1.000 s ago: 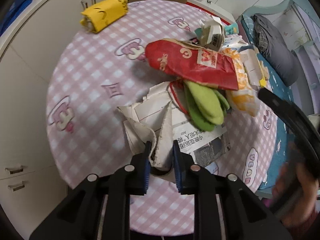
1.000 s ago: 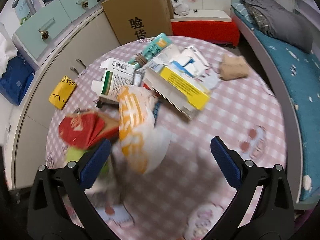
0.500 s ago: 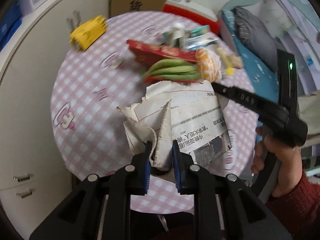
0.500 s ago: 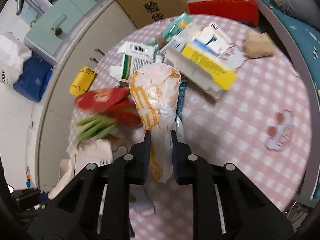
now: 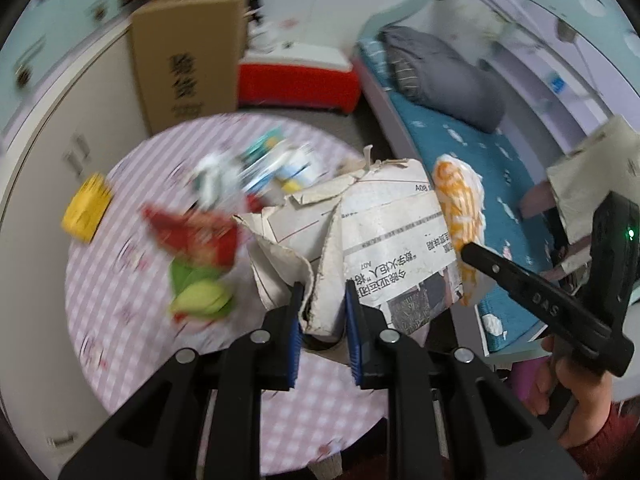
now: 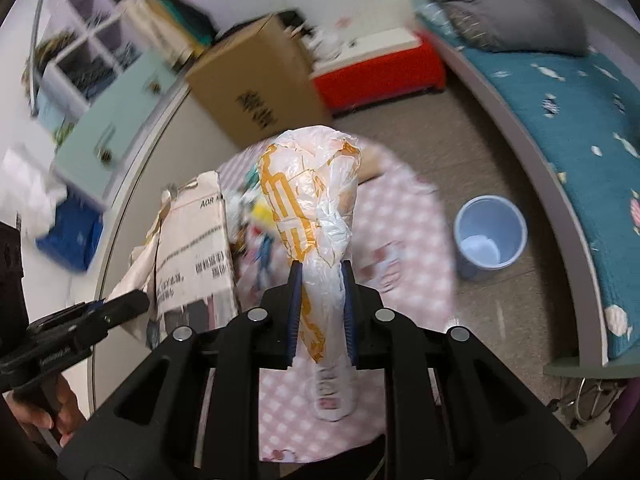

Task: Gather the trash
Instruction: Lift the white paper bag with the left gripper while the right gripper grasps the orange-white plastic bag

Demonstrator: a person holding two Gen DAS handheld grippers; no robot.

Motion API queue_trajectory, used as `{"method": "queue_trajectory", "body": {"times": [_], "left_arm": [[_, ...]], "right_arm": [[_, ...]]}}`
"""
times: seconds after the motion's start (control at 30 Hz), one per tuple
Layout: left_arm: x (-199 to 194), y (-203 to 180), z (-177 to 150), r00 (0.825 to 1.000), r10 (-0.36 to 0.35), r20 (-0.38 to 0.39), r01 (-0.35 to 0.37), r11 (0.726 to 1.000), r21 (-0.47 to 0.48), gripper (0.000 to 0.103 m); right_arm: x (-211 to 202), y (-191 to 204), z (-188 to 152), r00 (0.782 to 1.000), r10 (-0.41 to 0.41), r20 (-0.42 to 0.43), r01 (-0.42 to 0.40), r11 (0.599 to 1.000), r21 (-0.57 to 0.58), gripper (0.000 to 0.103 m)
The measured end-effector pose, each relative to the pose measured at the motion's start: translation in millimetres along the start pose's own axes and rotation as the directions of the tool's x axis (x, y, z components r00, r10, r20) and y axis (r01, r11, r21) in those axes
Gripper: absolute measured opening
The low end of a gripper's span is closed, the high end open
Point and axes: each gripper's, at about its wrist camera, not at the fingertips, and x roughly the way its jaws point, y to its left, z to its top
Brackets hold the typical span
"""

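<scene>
Left gripper [image 5: 322, 312]: jaws nearly closed, clamping crumpled newspaper [image 5: 384, 248] between them. Right gripper [image 6: 320, 300]: jaws nearly closed, clamping orange-and-white plastic bag [image 6: 308, 200] neck.

A cardboard box [image 6: 256, 92] stands beside a red chest [image 6: 380, 68], near the bed [image 6: 560, 92].
</scene>
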Motion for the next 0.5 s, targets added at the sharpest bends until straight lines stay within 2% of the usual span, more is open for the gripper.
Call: {"method": "queue_trajectory", "body": {"times": [0.13,0.27,0.5], "left_arm": [[26,-50,38,1.000,-0.017,0.018,0.016,0.998,0.060,0.018],[63,-101,79,1.000,0.002,0.018,-0.004,0.995,0.101,0.018],[152,-181,150,0.998,0.045,-0.044,-0.040,0.994,0.102,0.019]], "right_arm": [[-19,-54,21,0.998,-0.044,0.053,0.041,0.997,0.064,0.018],[-19,-122,53,0.993,-0.098,0.064,0.090,0.988,0.129,0.018],[15,-224,119,0.991,-0.129,-0.022,0.131,0.979,0.154,0.021]]}}
